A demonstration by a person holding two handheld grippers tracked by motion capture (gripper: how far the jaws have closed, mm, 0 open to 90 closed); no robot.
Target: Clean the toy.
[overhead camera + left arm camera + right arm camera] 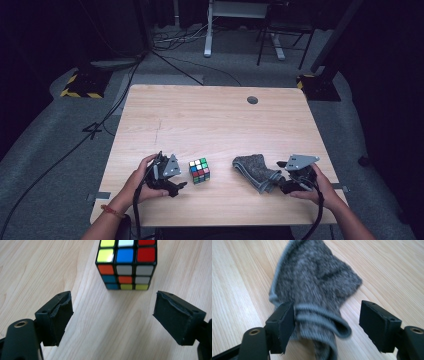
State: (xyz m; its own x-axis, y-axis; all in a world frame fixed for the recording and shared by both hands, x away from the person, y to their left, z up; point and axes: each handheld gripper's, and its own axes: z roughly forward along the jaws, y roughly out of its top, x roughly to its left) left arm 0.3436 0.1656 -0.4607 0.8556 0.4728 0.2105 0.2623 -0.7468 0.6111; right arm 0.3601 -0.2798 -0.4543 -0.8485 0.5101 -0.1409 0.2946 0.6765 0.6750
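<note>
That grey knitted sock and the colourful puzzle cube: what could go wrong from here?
The grey knitted sock lies bunched between the right gripper's open jaws, its cuff beside one pad; closing might catch only a fold, or drag it across the wooden table. The colourful puzzle cube sits ahead of the left gripper's open jaws; a forward push might slide it.

A light wooden table (215, 120) is seen from above, its grain running across the top. A round grey grommet (252, 100) is set into the top near the far edge. The table is stood on grey carpet (40, 165). Black cables (100, 125) are trailed over the floor at the left. Yellow-and-black striped stand bases (82, 85) are placed beyond the far corners. White desk legs (207, 30) and a dark chair frame (282, 35) are seen further back in the dim room
</note>
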